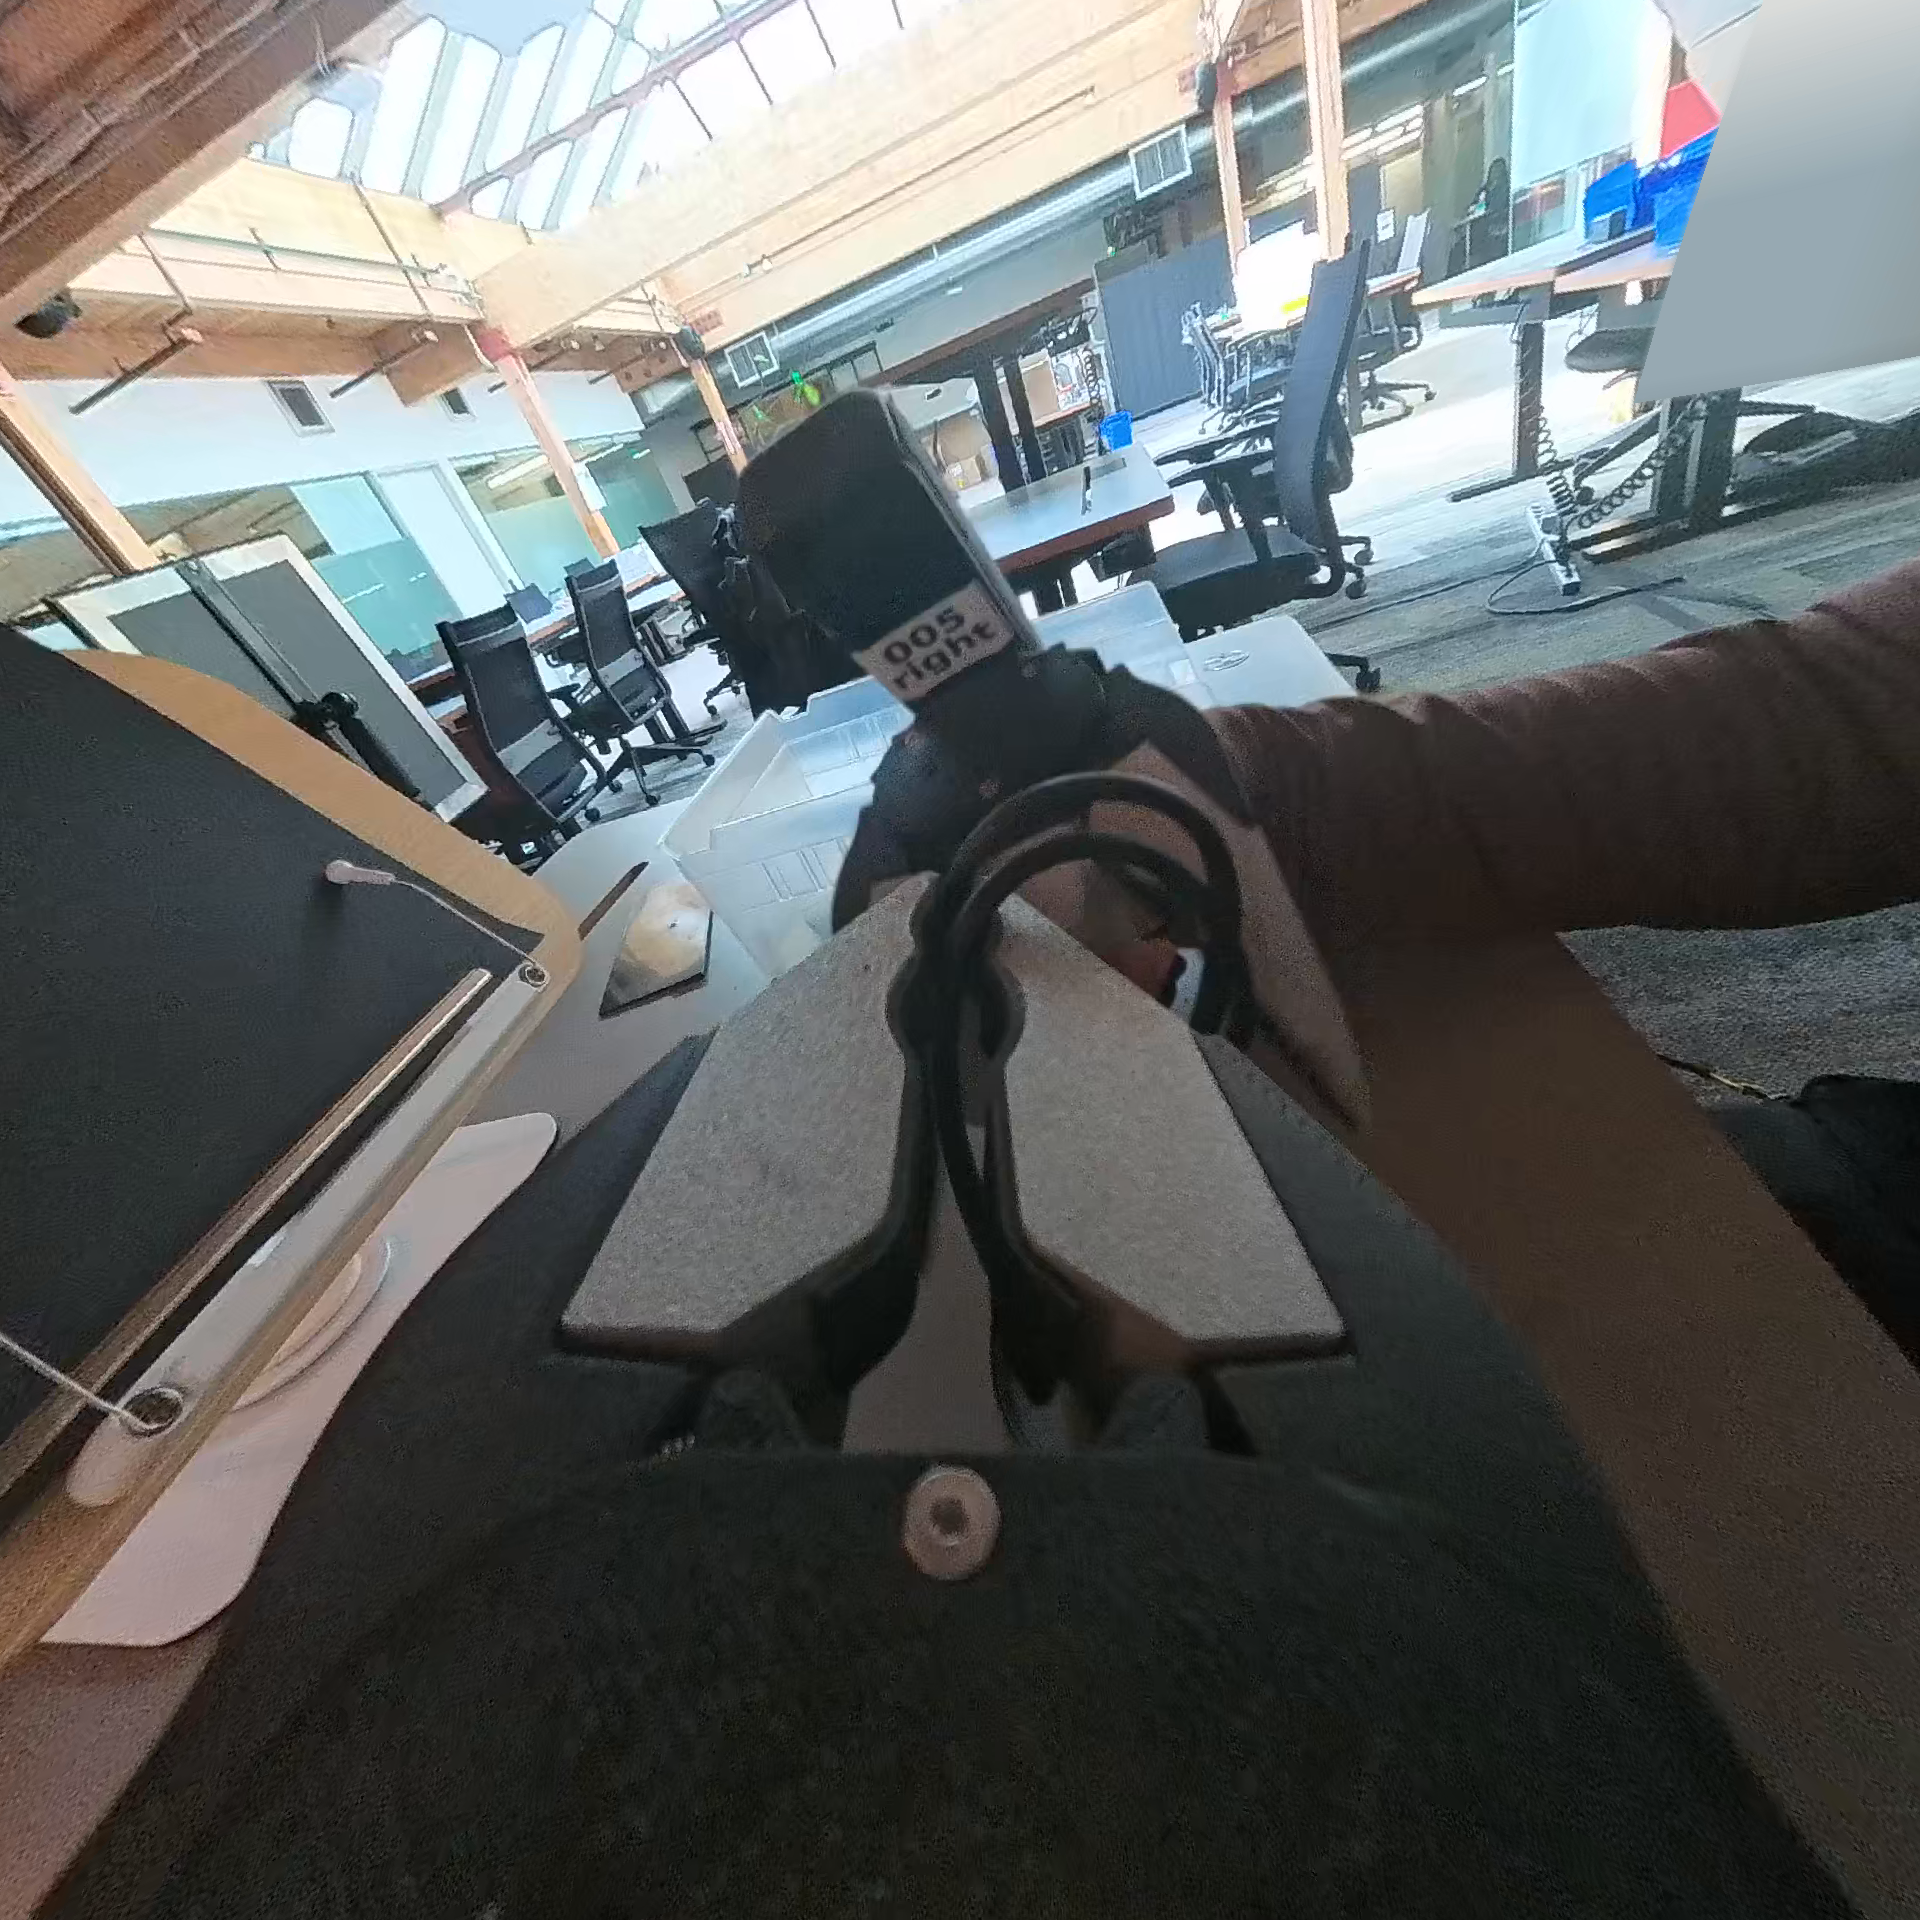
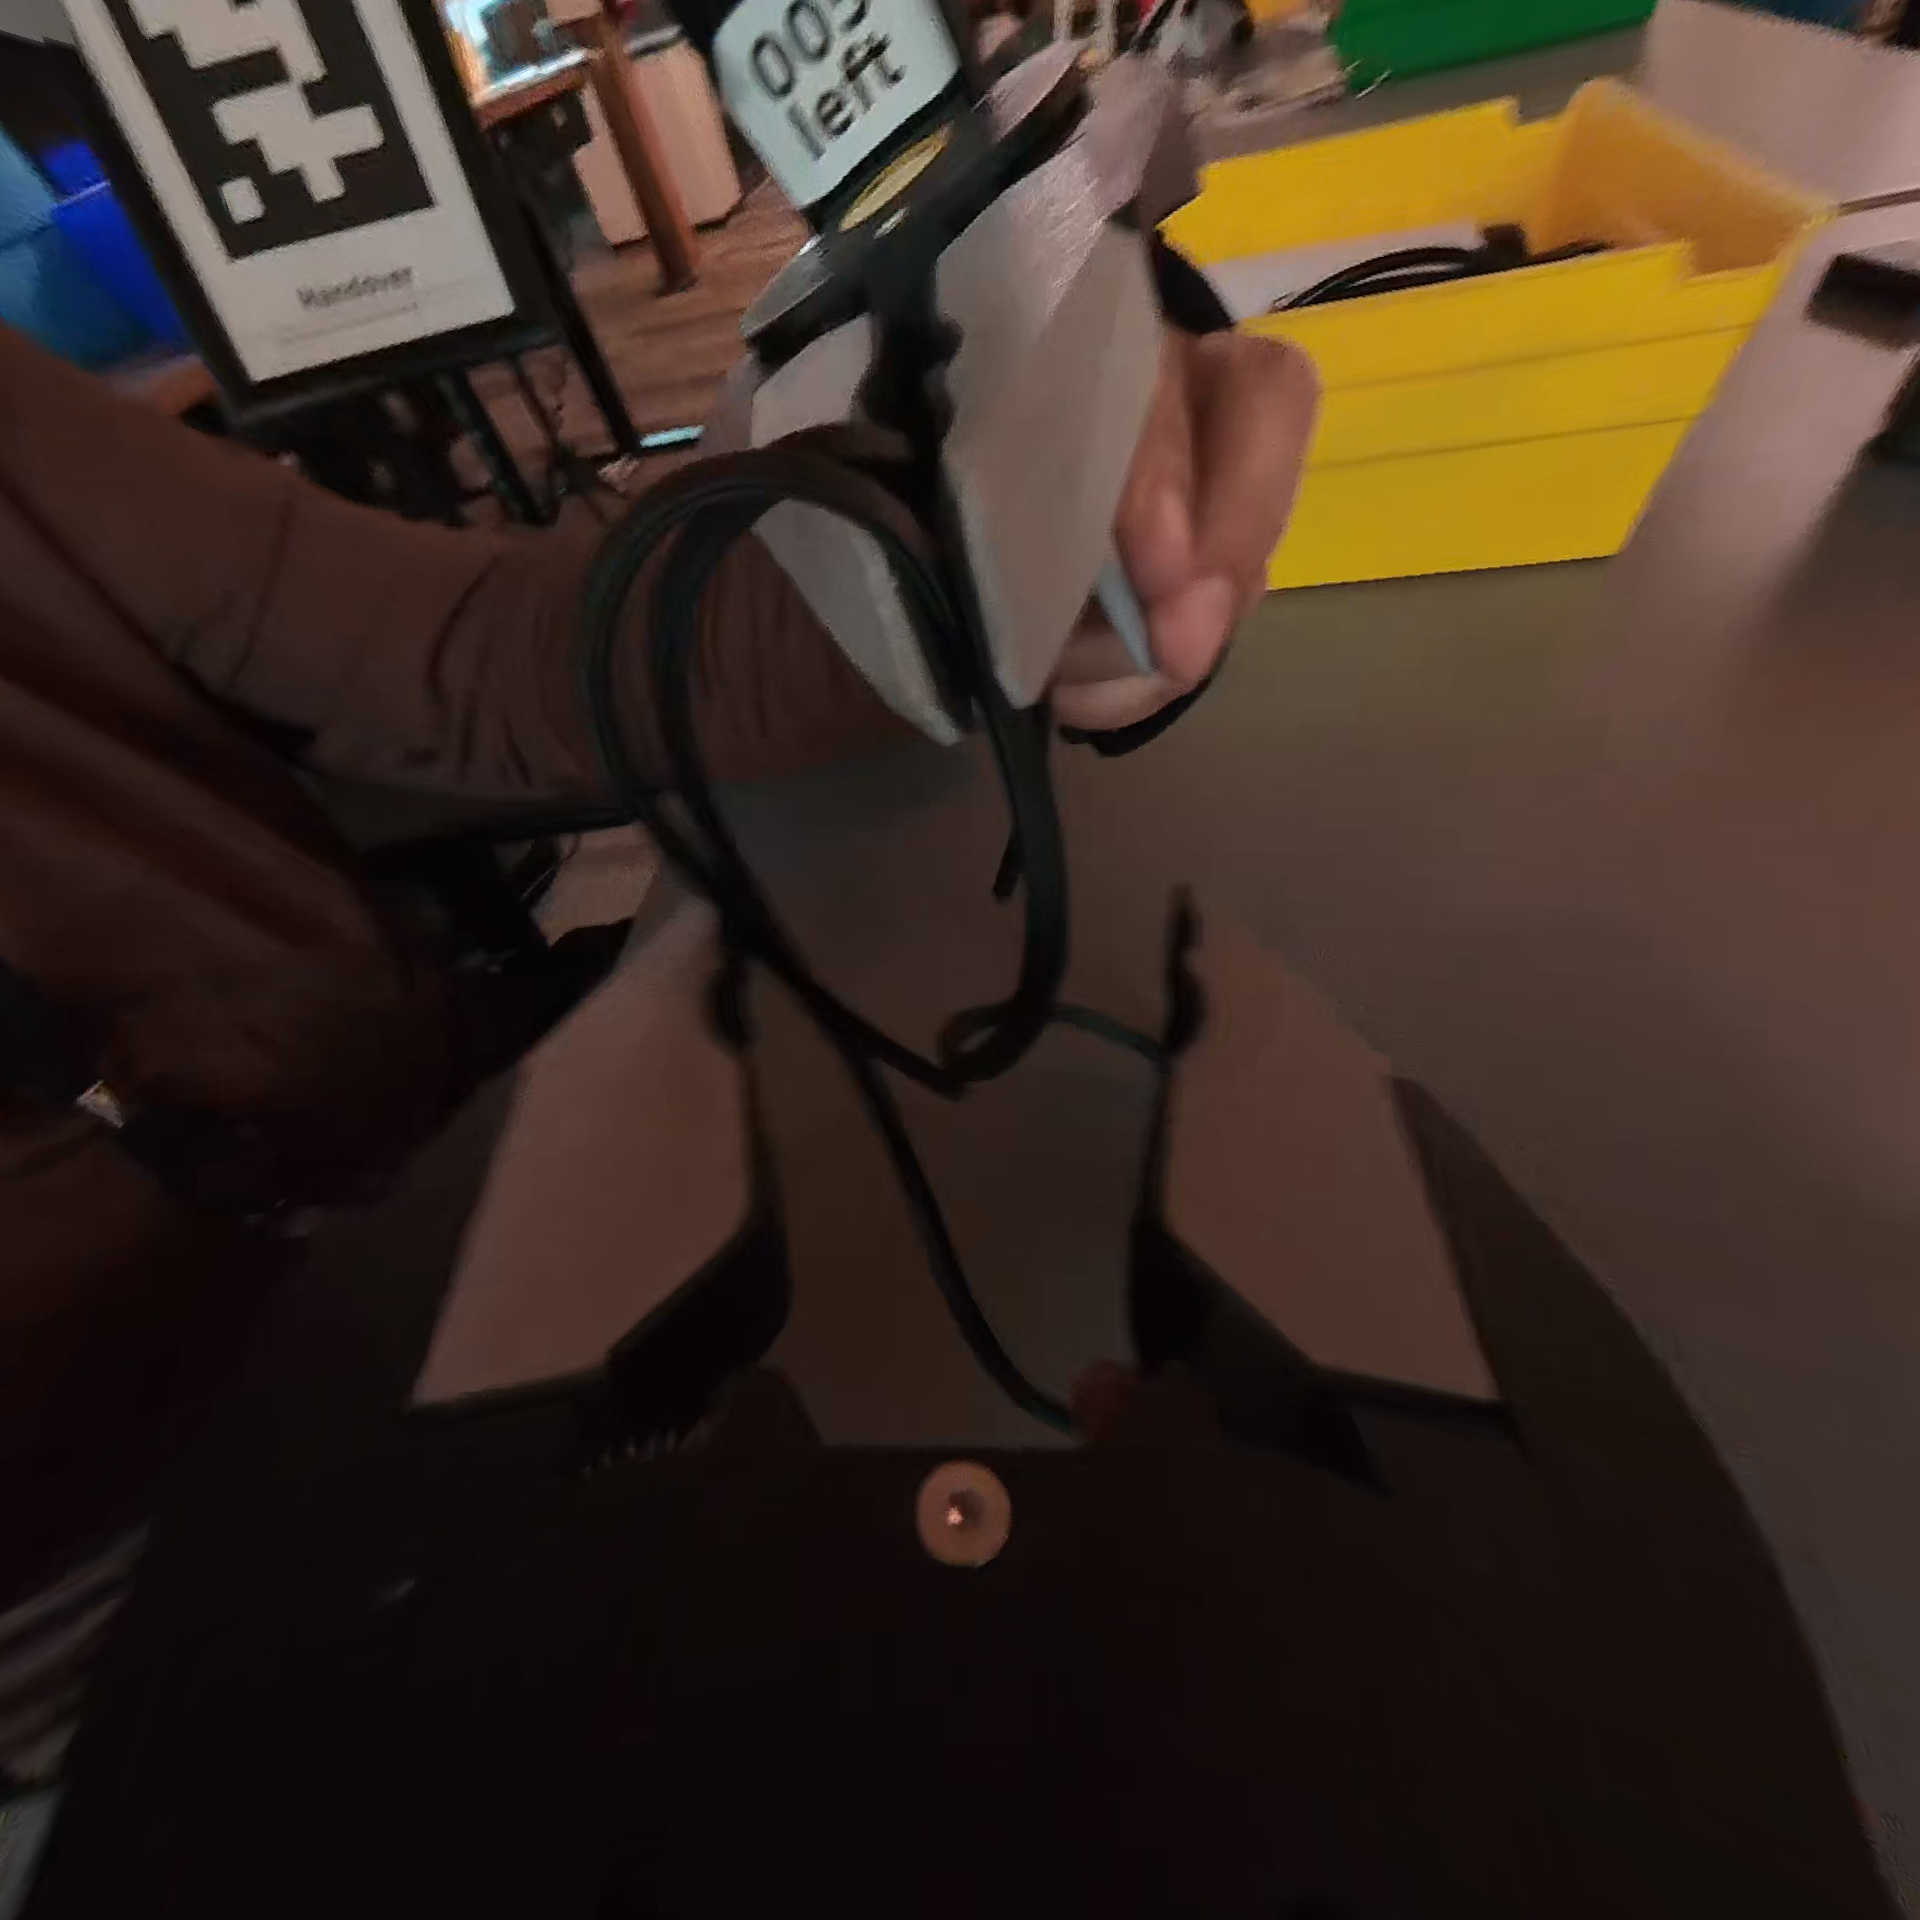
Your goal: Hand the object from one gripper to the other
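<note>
Two tongs face each other above a grey desk point(image 2: 1558, 831) with a coiled black cable point(image 2: 665, 665) between them. The left tongs point(image 1: 956, 997) are closed on the cable, its strands pinched between the grey pads, and a loop arches out past the tips toward the right tongs' body. From the right wrist view, the same left tongs point(image 2: 961, 665) point down toward the camera, a hand point(image 2: 1195, 520) wrapped round one side, and the coil hangs from them in a long loop with a loose end curling near the bottom. The right tongs point(image 2: 956, 1018) stand open, their two fingers wide apart; the bottom of the loop and a thin strand hang in the gap between them, and whether the cable touches either finger cannot be told through the blur. A brown sleeve point(image 1: 1558, 779) reaches in from the right in the left wrist view. Behind sit a yellow bin point(image 2: 1507, 395) holding more dark cables, and a framed black-and-white marker sign point(image 2: 281, 177).
</note>
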Demonstrator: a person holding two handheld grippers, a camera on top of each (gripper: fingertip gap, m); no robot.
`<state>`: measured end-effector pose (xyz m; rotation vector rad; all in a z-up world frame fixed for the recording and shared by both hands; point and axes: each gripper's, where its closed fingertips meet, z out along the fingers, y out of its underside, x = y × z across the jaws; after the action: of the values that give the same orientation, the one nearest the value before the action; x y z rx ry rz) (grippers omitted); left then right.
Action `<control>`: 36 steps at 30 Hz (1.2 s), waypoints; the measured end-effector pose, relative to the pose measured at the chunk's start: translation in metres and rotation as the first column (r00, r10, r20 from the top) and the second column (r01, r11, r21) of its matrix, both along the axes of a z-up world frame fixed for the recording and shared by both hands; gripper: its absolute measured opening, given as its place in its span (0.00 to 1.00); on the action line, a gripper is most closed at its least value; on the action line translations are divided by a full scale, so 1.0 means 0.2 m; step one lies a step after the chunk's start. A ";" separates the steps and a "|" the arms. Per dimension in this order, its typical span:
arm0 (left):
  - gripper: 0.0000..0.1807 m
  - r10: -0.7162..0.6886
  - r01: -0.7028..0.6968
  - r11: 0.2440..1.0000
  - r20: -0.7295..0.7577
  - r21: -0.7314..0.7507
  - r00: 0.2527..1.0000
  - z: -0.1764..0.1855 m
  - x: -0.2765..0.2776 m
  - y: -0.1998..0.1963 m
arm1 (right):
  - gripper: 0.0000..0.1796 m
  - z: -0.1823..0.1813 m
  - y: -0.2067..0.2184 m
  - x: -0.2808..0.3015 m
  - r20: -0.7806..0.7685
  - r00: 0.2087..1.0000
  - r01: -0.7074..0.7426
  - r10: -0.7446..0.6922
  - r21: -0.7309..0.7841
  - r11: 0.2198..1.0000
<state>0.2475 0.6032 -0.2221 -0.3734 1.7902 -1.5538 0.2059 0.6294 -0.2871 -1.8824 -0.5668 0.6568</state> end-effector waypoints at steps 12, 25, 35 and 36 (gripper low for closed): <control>0.20 0.231 -0.234 0.972 -0.151 0.000 0.961 -0.08 0.12 0.29 | 0.00 0.19 0.03 0.28 0.125 0.935 0.304 -0.331 0.197 0.932; 0.29 0.357 -0.350 0.932 -0.082 0.093 0.930 -0.15 0.27 0.05 | 0.00 0.40 0.10 0.34 -0.315 0.880 0.436 -0.355 0.241 0.867; 0.21 0.123 -0.144 0.985 -0.199 -0.094 0.972 -0.09 0.18 -0.06 | 0.00 0.47 0.07 0.32 -0.376 0.878 0.410 -0.297 0.270 0.871; 0.20 0.106 -0.127 0.988 -0.213 -0.090 0.971 -0.11 0.17 -0.08 | 0.00 0.48 0.06 0.31 -0.382 0.881 0.394 -0.277 0.273 0.878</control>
<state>0.2817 0.5878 -0.2437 -0.7021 1.8114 -1.5753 0.2673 0.6417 -0.1919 -1.4482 -0.1083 0.5797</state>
